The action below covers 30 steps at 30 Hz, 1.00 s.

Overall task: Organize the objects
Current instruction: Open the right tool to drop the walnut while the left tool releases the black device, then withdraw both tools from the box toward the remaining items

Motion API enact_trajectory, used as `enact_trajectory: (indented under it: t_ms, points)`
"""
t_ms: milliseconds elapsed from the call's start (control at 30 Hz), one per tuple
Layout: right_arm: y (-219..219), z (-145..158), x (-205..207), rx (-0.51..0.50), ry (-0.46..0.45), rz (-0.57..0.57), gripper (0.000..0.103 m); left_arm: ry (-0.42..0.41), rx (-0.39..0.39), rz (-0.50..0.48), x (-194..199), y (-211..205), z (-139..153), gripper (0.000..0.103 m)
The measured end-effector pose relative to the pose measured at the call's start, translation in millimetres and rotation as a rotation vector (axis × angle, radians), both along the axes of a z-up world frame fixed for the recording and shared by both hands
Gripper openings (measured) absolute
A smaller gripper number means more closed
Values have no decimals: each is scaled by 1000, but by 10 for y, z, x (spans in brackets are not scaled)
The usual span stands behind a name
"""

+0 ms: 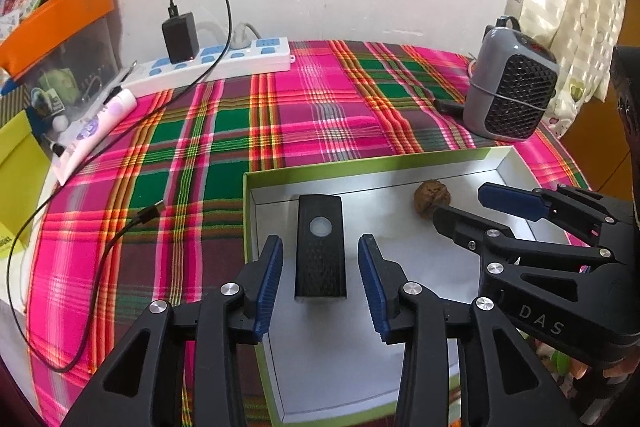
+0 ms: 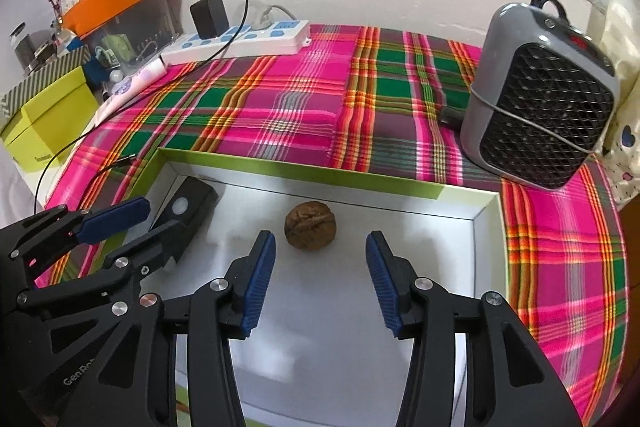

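Two things lie in the shallow white tray (image 1: 472,169) with green-edged walls: a black block (image 1: 320,247) with a round pale window on its top face, and a walnut (image 2: 310,225). The block sits near the tray's left wall, lying flat; the walnut rests toward the tray's far wall, well apart from the block and touching neither wall.

The left claw (image 1: 320,287) hangs over the block with its blue pads part open on either side of it, a clear gap on each side, so it has hold of nothing. The right claw (image 2: 320,275) hovers just short of the walnut, its pads parted wider than the nut and touching nothing.

Judging by looks, the block is stiff and fairly light, with a textured lower face that should give the pads purchase; its two long sides are the natural place to pinch. The walnut is hard, light and round, likely to roll or squirt out of a pinch, so a hold across its widest middle seems safest.

Beyond the tray, the table wears a pink and green plaid cloth (image 2: 280,107). A grey heater (image 2: 540,99) stands past the tray's far right corner, and a white power strip (image 1: 216,61) with a black charger (image 1: 180,37) lies far beyond the tray's left side, against the wall.
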State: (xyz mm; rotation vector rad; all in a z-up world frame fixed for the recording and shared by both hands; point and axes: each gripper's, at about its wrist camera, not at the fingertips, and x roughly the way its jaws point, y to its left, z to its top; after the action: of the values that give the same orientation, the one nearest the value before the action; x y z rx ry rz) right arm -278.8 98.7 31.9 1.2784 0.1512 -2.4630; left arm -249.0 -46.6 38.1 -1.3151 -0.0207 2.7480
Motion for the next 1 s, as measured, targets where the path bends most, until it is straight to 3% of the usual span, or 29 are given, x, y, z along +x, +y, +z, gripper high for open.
enact_trajectory:
  t_ms: [1000]
  points:
    - [470, 278, 950, -66, 130, -30, 49, 94, 47, 19, 1016, -267, 218, 38]
